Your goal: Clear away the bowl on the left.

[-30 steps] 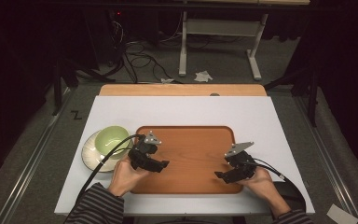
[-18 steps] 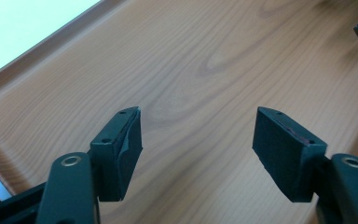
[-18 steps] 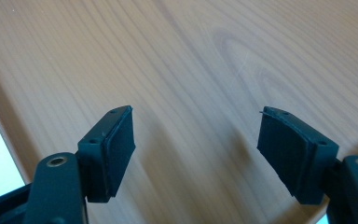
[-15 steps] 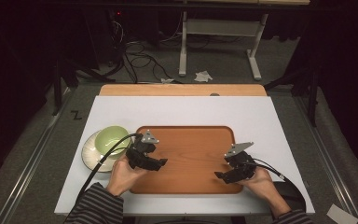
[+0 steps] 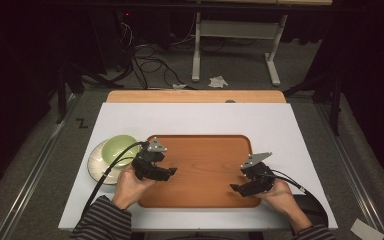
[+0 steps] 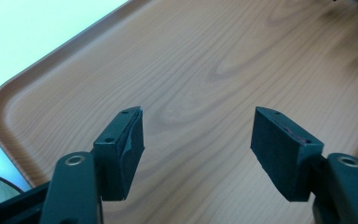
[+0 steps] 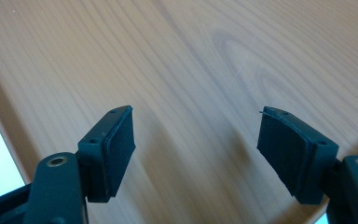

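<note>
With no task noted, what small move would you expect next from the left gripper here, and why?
Probably a short swing of the left gripper out toward the pale green bowl on its white plate. Both grippers hover open over the bare wooden tray, and the bowl, just off the tray's left edge, is the nearest thing to grasp. The right gripper likely waits.

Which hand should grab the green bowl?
Left. The left gripper is open and sits beside the green bowl, while the right gripper is across the tray.
</note>
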